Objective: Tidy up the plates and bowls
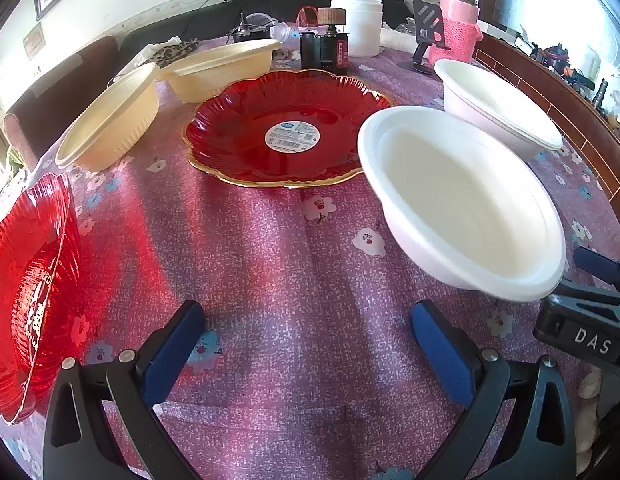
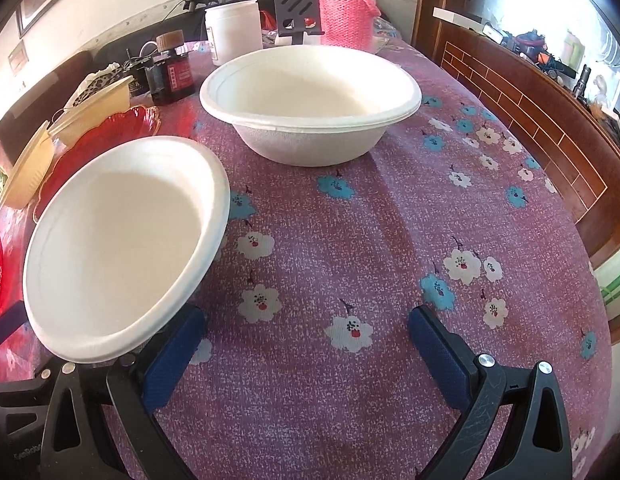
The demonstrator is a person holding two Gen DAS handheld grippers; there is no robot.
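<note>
A red plate with a gold rim (image 1: pixel 286 128) lies mid-table. A second red plate (image 1: pixel 28 292) lies at the near left edge. Two cream bowls (image 1: pixel 110 120) (image 1: pixel 222 68) stand at the back left. A white bowl (image 1: pixel 466 200) (image 2: pixel 118 240) sits tilted near the front, its rim over the left finger of my right gripper. Another white bowl (image 1: pixel 498 104) (image 2: pixel 310 100) stands behind it. My left gripper (image 1: pixel 306 344) is open and empty over bare cloth. My right gripper (image 2: pixel 306 352) is open; its body also shows in the left wrist view (image 1: pixel 586 320).
At the back stand a white jar (image 1: pixel 356 26), a dark bottle with a cork cap (image 1: pixel 330 40), a pink knit-covered flask (image 1: pixel 456 24) and a black phone stand (image 1: pixel 428 36). A wooden bench back (image 2: pixel 530 120) runs along the table's right side.
</note>
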